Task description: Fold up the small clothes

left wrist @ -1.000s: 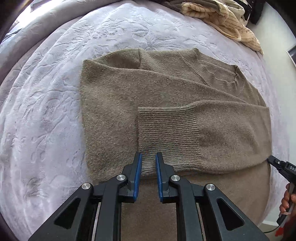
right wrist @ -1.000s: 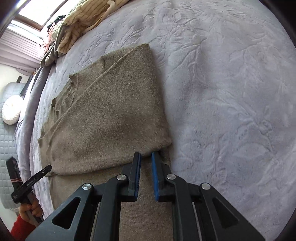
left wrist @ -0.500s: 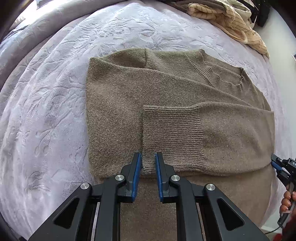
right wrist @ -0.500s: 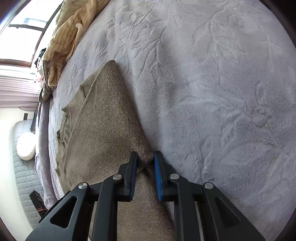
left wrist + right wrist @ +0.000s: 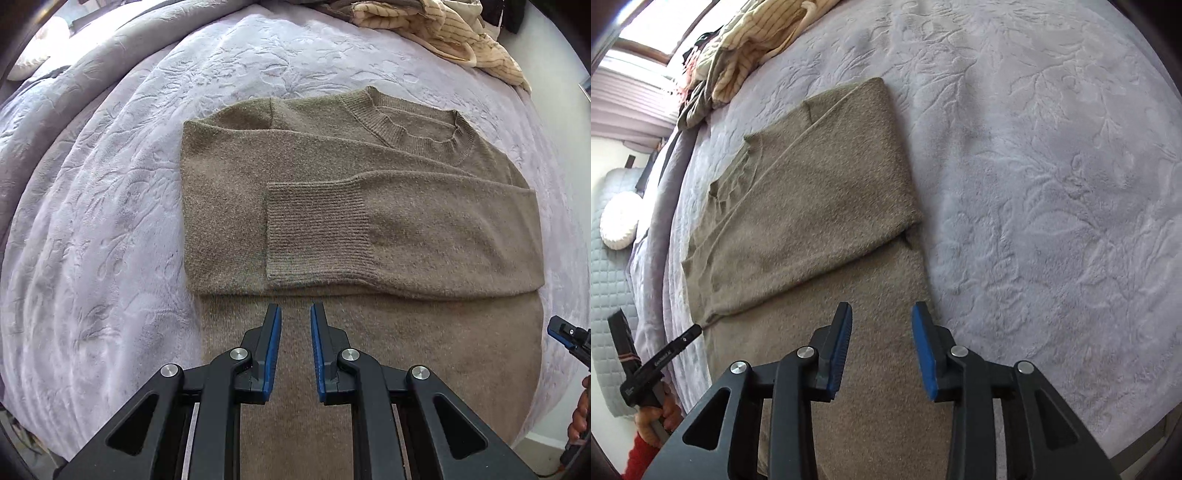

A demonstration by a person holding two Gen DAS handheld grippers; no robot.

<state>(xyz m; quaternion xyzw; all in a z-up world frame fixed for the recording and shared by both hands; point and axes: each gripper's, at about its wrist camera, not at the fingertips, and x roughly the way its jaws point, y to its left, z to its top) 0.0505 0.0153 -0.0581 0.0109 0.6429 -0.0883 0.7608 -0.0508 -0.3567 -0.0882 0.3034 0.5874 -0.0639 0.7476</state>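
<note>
An olive-brown knit sweater (image 5: 369,221) lies flat on the bed, both sleeves folded across its chest, the ribbed cuff (image 5: 314,229) on top and the collar (image 5: 417,133) at the far side. My left gripper (image 5: 295,317) hovers over the sweater's lower body, just short of the folded sleeves, jaws slightly apart and empty. In the right wrist view the sweater (image 5: 820,206) runs up and left. My right gripper (image 5: 882,317) is open and empty over the lower right edge of the body.
A lilac embossed bedspread (image 5: 92,221) covers the bed and also shows in the right wrist view (image 5: 1052,184). A heap of cream striped clothes (image 5: 461,33) lies at the far edge. The bed's near edge is at lower right (image 5: 1137,443).
My right gripper has opened, let go of the folded sleeve edge and drawn back. My left gripper has drawn back from the cuff, and its jaws have spread slightly.
</note>
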